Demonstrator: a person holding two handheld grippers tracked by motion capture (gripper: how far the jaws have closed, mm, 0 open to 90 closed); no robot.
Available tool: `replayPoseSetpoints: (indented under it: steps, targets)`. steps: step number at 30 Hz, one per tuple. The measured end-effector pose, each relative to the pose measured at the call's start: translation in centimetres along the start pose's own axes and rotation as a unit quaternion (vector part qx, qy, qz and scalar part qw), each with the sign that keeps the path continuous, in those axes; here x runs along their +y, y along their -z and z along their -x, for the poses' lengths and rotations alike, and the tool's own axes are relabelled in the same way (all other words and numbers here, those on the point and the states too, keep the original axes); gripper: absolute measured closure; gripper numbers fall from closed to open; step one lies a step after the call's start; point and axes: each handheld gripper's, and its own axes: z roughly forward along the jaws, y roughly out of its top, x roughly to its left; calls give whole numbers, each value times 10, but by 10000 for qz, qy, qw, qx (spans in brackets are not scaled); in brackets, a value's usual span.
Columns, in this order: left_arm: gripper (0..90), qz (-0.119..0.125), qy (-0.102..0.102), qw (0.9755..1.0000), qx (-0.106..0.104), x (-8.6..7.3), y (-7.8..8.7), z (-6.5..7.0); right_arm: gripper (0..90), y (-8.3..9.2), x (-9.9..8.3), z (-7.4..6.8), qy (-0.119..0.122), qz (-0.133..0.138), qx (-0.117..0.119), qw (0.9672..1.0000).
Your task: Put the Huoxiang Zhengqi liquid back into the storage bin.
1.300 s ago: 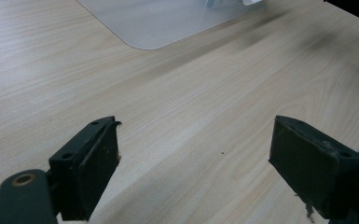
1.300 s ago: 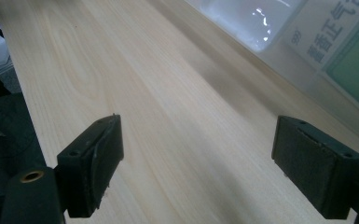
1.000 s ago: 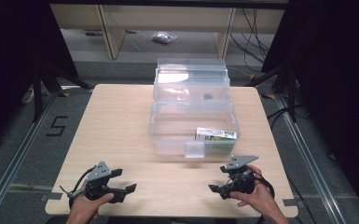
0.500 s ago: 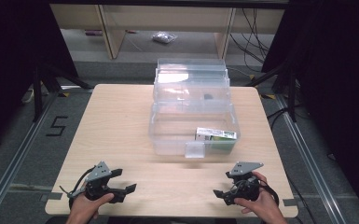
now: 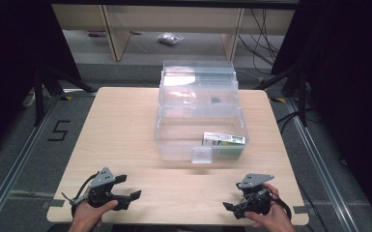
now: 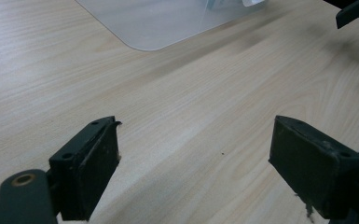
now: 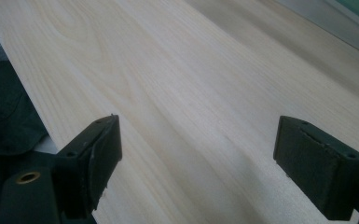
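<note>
Your left gripper sits low at the near-left edge of the table, jaws spread wide w/ nothing between them, and your right gripper sits at the near-right edge, jaws likewise wide apart and empty, tips pointing inward toward the left one. Past both, mid-table and well apart from either gripper, is the clear plastic box w/ its lid tipped up at the back. Inside it, front-right corner, lies a green-and-white carton.
</note>
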Motion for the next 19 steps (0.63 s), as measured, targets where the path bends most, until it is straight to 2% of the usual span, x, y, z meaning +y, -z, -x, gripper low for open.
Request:
replayPoseSetpoints:
  steps: [1, 2, 4, 6, 7, 8, 9, 13, 18, 19]
  targets:
    - [150, -8, 0, 10000, -12, 0, 0, 0, 162, 0, 0, 0, -2, -21, 18, 10000]
    - [150, -8, -3, 10000, -9, 0, 0, 0, 162, 0, -2, -1, -21, 51, -95, 9999]
    - [150, -8, 0, 10000, -19, 0, 0, 0, 161, 1, -3, -2, -40, 55, -78, 9999]
    - [150, -17, -5, 10000, -12, 0, 0, 0, 161, 2, -4, -2, -47, -63, -87, 9999]
    - [150, -3, -3, 10000, -8, 0, 0, 0, 161, 2, -5, -3, -66, 36, -95, 9999]
    - [150, 0, -3, 10000, -4, 0, 0, 0, 162, 1, -5, -3, 5, 24, -47, 10000]
    - [150, -7, -3, 10000, -5, 0, 0, 0, 162, 2, -6, -3, -22, 6, -134, 9999]
    - [150, -11, -3, 10000, -11, 0, 0, 0, 162, 3, -8, -1, 40, -61, -194, 9998]
    - [150, -32, -11, 10000, 1, 0, 0, -1, 164, 3, -8, 0, 58, 33, -289, 9996]
    - [150, -28, -18, 10000, -5, 0, 0, -1, 164, 5, -8, 0, -2, -69, -268, 9996]
